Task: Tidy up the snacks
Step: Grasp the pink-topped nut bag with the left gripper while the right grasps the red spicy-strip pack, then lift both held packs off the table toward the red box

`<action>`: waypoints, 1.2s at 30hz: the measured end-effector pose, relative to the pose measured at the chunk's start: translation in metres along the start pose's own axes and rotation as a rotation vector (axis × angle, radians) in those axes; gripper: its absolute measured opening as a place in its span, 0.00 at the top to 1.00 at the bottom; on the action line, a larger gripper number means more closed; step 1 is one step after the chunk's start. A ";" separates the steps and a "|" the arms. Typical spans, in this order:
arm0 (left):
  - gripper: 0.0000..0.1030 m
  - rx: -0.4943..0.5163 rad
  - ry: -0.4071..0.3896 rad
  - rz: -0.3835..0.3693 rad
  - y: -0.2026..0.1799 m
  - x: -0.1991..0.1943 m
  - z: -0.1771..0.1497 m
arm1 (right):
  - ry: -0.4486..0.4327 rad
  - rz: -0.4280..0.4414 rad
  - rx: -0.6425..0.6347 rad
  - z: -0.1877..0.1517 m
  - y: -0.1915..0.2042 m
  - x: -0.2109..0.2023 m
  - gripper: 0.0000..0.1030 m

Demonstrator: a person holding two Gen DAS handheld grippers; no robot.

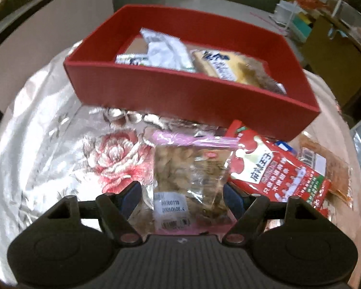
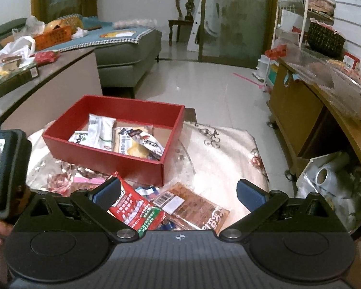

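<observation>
A red box (image 1: 195, 96) (image 2: 103, 159) on the floral tablecloth holds several snack packets (image 1: 166, 53) (image 2: 122, 137). In front of it lie a clear pink-topped bag of nuts (image 1: 190, 175), a red packet with Chinese text (image 1: 279, 173) (image 2: 137, 212) and a brown snack packet (image 1: 325, 166) (image 2: 192, 207). My left gripper (image 1: 180, 197) is open, its blue pads on either side of the nut bag, not closed on it. My right gripper (image 2: 178, 192) is open and empty above the red and brown packets.
The tablecloth (image 1: 60, 144) (image 2: 228, 154) covers a small table. A low cabinet (image 2: 60, 77) with clutter stands left, a sofa (image 2: 127, 55) behind, wooden shelving (image 2: 312, 101) right, and tiled floor (image 2: 204, 84) beyond.
</observation>
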State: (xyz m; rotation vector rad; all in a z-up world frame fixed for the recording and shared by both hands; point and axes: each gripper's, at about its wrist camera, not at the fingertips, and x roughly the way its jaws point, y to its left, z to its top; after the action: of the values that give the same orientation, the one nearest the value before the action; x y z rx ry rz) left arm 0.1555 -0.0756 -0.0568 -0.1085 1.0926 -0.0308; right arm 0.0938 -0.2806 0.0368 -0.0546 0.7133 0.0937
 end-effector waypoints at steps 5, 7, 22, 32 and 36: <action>0.49 0.015 0.005 -0.009 0.001 -0.005 -0.002 | 0.032 0.007 -0.041 -0.004 0.006 0.008 0.02; 0.53 0.019 0.009 -0.005 0.004 -0.008 -0.003 | 0.052 0.009 -0.066 -0.005 0.009 0.014 0.03; 0.55 0.036 0.068 -0.025 0.046 -0.028 -0.012 | 0.134 0.084 -0.476 -0.014 0.086 0.080 0.08; 0.55 0.060 0.076 -0.043 0.045 -0.024 -0.009 | 0.298 0.113 -0.469 -0.024 0.102 0.133 0.23; 0.55 0.060 0.073 -0.039 0.044 -0.024 -0.010 | 0.314 0.118 -0.408 -0.023 0.100 0.130 0.28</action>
State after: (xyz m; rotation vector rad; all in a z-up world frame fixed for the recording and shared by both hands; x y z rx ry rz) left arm 0.1343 -0.0303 -0.0449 -0.0751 1.1618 -0.1034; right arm 0.1659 -0.1740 -0.0677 -0.4251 1.0026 0.3490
